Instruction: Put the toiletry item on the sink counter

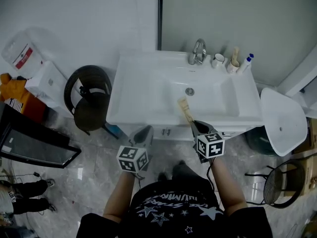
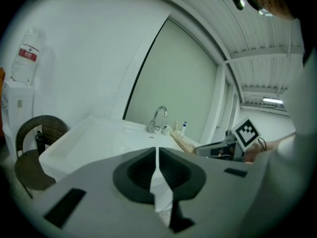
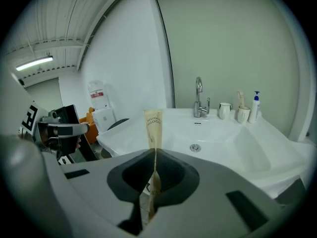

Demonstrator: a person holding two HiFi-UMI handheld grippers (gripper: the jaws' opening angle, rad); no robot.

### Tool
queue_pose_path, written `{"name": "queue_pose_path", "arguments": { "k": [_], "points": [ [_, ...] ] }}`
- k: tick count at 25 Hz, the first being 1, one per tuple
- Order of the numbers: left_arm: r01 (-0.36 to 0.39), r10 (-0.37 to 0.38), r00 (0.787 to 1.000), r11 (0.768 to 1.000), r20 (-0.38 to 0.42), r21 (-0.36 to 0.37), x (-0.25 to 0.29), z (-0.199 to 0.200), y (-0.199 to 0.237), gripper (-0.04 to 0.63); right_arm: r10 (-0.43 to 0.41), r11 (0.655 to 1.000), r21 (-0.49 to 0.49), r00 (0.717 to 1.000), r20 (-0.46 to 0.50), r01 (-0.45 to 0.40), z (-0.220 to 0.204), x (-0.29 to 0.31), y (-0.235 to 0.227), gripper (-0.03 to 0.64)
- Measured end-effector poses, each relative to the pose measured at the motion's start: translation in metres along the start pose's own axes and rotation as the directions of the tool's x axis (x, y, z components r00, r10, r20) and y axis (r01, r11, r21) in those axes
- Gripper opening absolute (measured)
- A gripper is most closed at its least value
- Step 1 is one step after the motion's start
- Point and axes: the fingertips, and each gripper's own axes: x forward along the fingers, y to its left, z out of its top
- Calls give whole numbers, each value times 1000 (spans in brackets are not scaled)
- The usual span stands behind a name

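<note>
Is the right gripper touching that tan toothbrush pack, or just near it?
Touching. The right gripper view shows the right gripper with its jaws closed on the flat toothbrush pack, which sticks up from between them.

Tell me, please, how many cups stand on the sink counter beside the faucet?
2. One white cup sits just right of the faucet; the second cup, with something standing in it, sits between the first and the pump bottle. None appears hidden.

Faucet (image 1: 198, 51) behind basin (image 1: 213, 97), mug (image 1: 218, 60) just rt.
</note>
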Motion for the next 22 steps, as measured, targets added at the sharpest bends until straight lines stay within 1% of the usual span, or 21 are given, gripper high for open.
{"name": "queue_pose_path", "arguments": {
  "k": [6,10,15,19,22],
  "points": [
    [-29,29,1000,999,-5,-16,10,2,12,31,43,999,-12,999,1,-43,15,30,1,20],
    [-79,79,997,997,1,-19,22,10,27,31,93,995,-28,996,-8,-94,26,60,-1,20],
    [-147,147,989,989,7,-35,42,24,50,31,151,987,-54,988,-13,-151,52,99,-11,20],
    [-190,190,982,981,11,-35,59,34,63,31,196,976,-95,980,-33,-198,71,130,-20,20],
    [-226,227,974,974,15,-33,69,43,72,31,224,962,-146,973,-54,-230,85,151,-24,20]
  ]
}}
